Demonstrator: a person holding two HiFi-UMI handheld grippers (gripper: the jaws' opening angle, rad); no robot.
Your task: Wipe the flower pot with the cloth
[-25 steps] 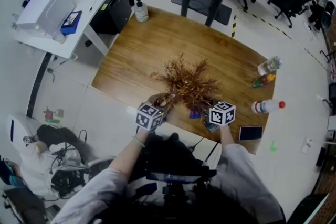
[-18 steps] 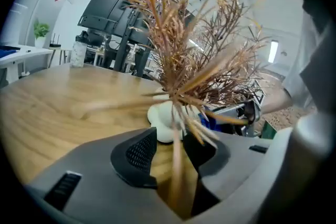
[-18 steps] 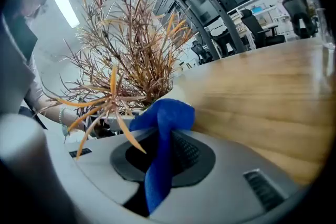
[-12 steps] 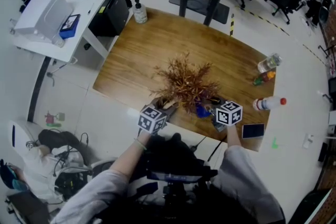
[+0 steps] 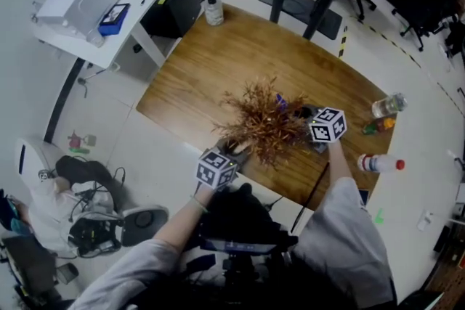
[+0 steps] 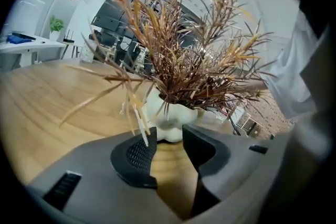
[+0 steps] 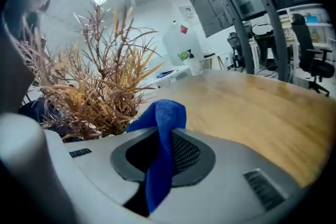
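Where the white, lumpy, glazed flower pot (image 6: 170, 122) stands on the wood-grain table (image 6: 47, 102) under stiff rust-brown sprigs (image 6: 178, 55), its base sits right at the tips of the left gripper (image 6: 169, 140), jaws apart. Beside the plant, the right gripper (image 7: 160, 136) pinches a soft blue cloth (image 7: 165, 113) tight between its jaws.

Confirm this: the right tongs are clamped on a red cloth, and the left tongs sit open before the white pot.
Wrong in one respect: the cloth is blue, not red, as the right gripper view shows. The rest stands: the right tongs are clamped on it, and the left tongs sit open before the white pot.
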